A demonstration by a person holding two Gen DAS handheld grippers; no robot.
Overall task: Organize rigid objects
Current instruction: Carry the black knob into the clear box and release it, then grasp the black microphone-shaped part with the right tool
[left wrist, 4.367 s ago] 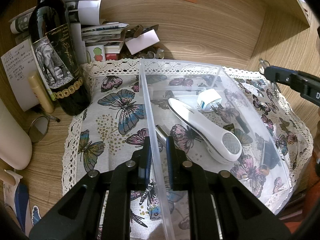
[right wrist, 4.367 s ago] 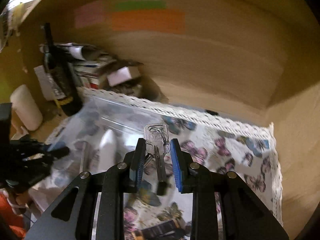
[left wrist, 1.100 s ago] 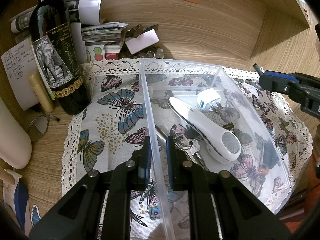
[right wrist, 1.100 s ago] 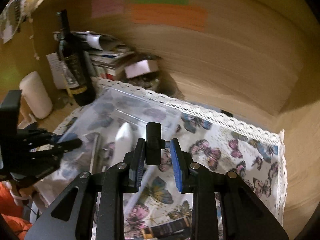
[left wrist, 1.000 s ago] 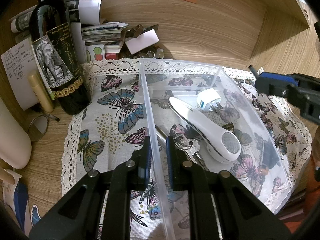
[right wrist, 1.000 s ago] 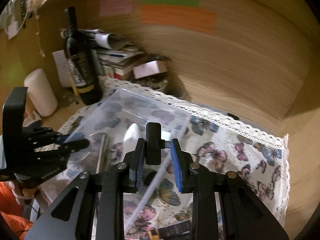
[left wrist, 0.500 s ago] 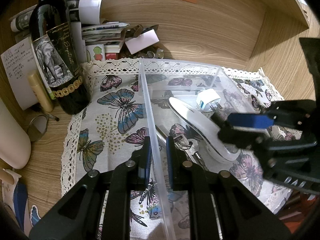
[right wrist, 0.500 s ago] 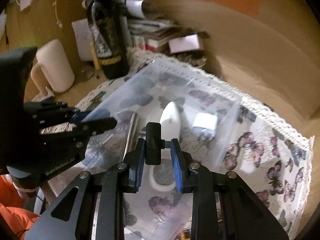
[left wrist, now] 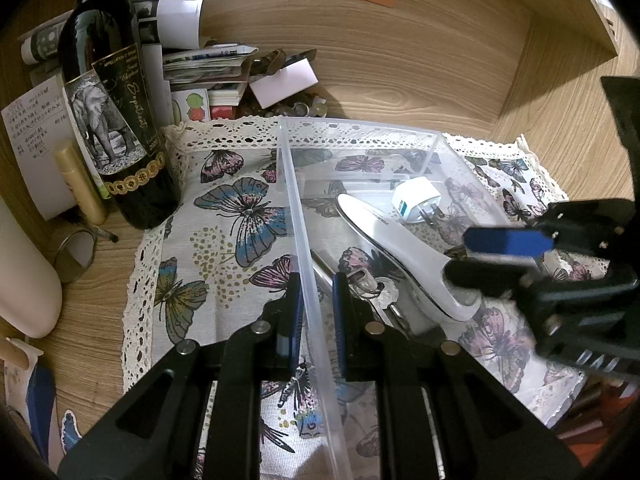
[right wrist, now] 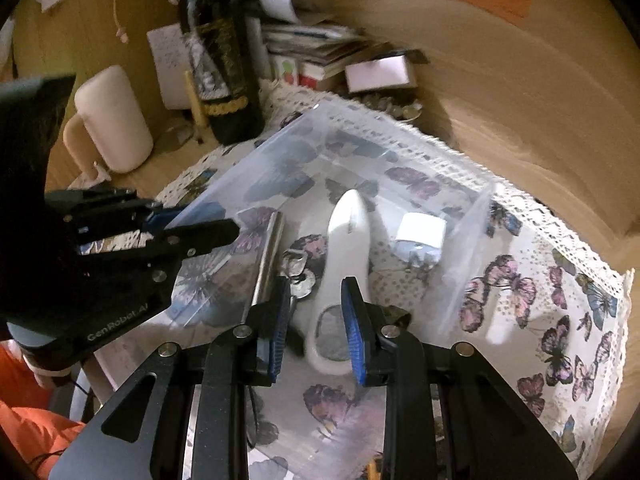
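Over the clear bin, my right gripper (right wrist: 314,322) hangs spread and empty.

My left gripper (left wrist: 314,312) pinches the bin's (left wrist: 360,130) near wall, steadying it on the bench. Inside lie the white handheld device (right wrist: 340,264), keys (left wrist: 374,286), a plug adapter (left wrist: 416,200) and a metal bar (right wrist: 266,258). The device sits directly under my right gripper, its long axis running away from me, head end nearest.
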